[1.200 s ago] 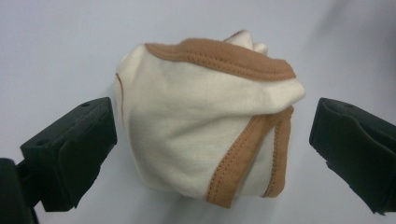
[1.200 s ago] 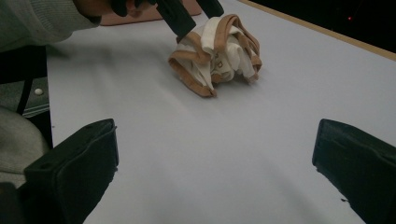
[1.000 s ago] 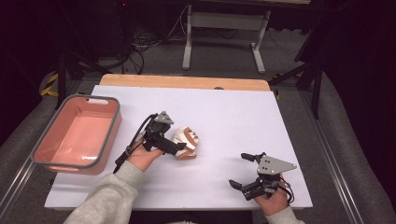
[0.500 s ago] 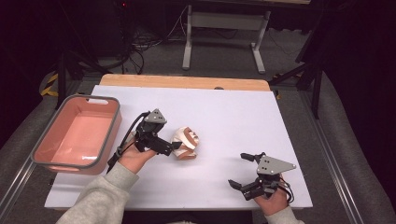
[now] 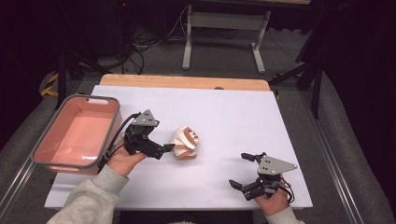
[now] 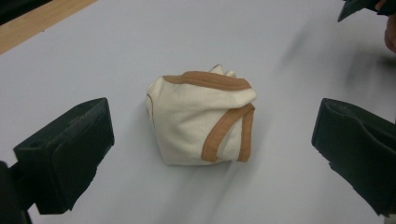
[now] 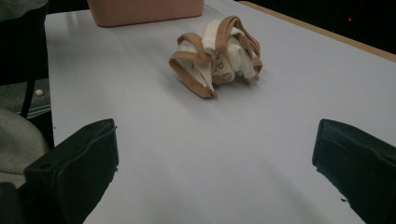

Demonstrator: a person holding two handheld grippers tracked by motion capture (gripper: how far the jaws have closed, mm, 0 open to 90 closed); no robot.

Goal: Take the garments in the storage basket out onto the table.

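Observation:
A crumpled cream cloth with tan trim (image 5: 185, 144) (image 6: 204, 117) (image 7: 217, 52) lies on the white table top (image 5: 224, 116), left of centre. My left gripper (image 5: 163, 148) (image 6: 210, 158) points at it from the left, open, its jaws apart and just short of the bundle. Nothing is between them. Near the front right edge my right gripper (image 5: 242, 170) (image 7: 215, 168) stands open and empty, well away from the cloth, which lies far ahead of its jaws.
A pink bin with a grey rim (image 5: 77, 133) (image 7: 140, 9) sits at the table's left edge, beside my left hand. A wooden strip (image 5: 187, 81) runs along the far edge. Table legs and cables stand on the floor beyond.
My left gripper has drawn back to the left, away from the cloth, which now lies free on the table. The right gripper has stayed put.

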